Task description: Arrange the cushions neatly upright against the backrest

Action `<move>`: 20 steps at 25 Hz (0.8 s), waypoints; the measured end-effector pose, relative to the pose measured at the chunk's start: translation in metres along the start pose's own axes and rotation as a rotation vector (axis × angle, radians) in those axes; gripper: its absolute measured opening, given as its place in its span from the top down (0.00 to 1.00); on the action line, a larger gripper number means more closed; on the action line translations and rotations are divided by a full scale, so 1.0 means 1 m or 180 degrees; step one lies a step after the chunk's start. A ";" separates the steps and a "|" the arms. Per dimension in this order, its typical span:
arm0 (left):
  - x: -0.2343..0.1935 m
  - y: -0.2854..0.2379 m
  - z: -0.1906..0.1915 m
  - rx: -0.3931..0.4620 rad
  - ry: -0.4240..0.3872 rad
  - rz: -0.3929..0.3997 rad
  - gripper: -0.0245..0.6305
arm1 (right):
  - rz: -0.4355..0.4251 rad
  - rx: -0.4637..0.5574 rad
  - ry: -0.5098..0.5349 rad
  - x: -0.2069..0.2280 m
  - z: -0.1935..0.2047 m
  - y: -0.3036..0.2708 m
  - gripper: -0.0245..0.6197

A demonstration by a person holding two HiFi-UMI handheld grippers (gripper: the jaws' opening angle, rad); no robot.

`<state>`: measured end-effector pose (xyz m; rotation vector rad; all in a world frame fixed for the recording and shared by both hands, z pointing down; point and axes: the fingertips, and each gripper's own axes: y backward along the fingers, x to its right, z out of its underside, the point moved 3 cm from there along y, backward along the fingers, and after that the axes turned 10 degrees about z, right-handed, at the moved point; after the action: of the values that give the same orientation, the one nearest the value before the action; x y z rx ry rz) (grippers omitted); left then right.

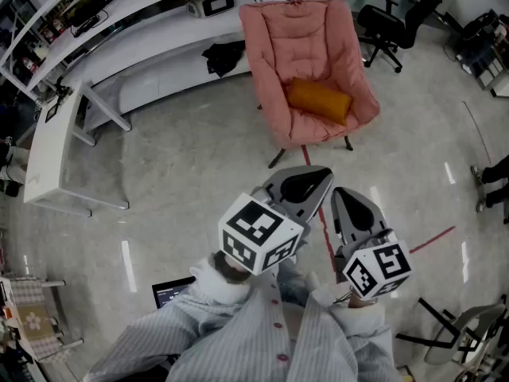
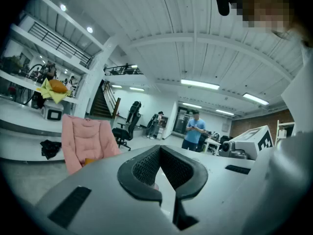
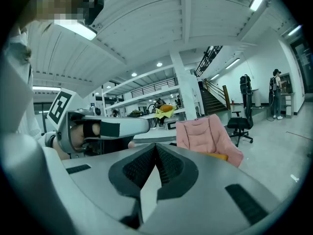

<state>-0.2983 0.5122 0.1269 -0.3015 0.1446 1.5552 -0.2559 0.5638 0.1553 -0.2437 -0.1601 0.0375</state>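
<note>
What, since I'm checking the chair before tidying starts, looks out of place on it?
The orange cushion lies down on the seat of the pink chair, set at a slant across it, rather than standing upright against the backrest. Nothing else on the chair stands out.

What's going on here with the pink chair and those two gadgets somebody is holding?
A person stands a little way back from a pink chair, holding a gripper in each hand. The left gripper and the right gripper are both shut and empty, pointing toward the chair. An orange cushion lies across the seat and is not yet stood upright against the backrest. Neither gripper touches it.
</note>
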 end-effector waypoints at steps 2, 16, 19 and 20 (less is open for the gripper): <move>0.002 -0.002 0.001 0.0011 -0.0019 -0.0022 0.95 | 0.0000 0.0039 0.0023 0.002 -0.003 0.003 0.94; 0.015 -0.022 0.006 0.0043 -0.0109 -0.0163 0.95 | -0.0057 0.0163 0.0029 0.029 -0.006 0.025 0.94; 0.011 -0.026 0.003 0.0051 -0.0122 -0.0191 0.95 | -0.0035 0.0186 -0.0016 0.039 -0.008 0.024 0.94; 0.007 -0.026 0.002 0.0053 -0.0120 -0.0201 0.95 | -0.0025 0.0186 -0.0028 0.041 -0.008 0.022 0.94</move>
<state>-0.2720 0.5193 0.1292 -0.2612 0.1175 1.4955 -0.2143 0.5852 0.1483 -0.1847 -0.1686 0.0354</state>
